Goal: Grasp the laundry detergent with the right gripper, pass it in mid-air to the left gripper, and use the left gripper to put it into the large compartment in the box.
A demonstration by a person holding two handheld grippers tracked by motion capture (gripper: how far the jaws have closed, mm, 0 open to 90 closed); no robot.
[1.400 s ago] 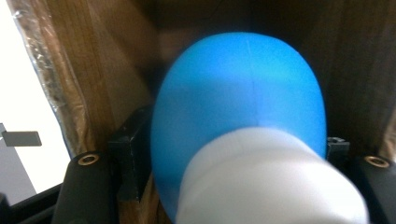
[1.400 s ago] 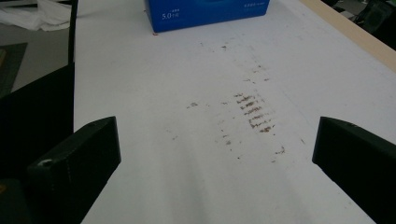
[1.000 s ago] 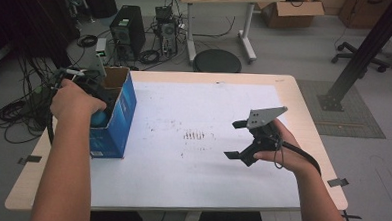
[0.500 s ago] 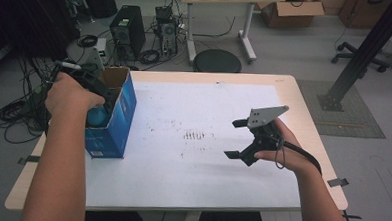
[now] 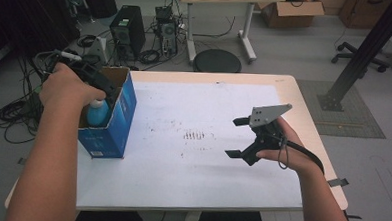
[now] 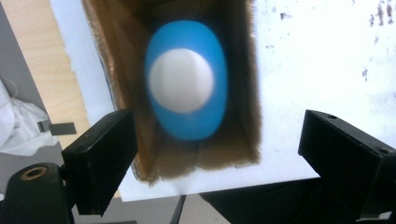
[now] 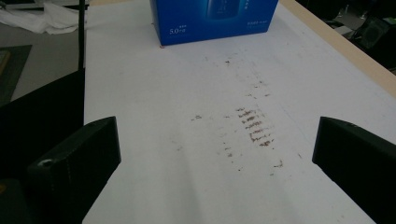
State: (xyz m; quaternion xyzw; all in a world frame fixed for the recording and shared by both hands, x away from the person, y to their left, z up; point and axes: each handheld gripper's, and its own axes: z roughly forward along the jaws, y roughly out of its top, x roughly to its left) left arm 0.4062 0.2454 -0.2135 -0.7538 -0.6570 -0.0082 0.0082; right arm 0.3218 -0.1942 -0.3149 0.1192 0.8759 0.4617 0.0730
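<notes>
A blue carton stands open-topped at the table's left, and its blue front also faces the right gripper view. Inside it a blue bottle with a white cap stands upright, seen from above in the left gripper view. My left gripper hangs over the carton's mouth. Its jaws have just been opening, and the bottle sits below them, free of the pads. My right gripper hovers open over the white sheet at the right, nothing between its fingers.
A white sheet with brown scuff marks covers the wooden table. On the floor beyond the far edge are computer cases, cables and a round black stool. A black post rises at the right.
My left hand has lifted a little above the carton, leaving the blue bottle standing inside. The right hand and gripper have kept still.
</notes>
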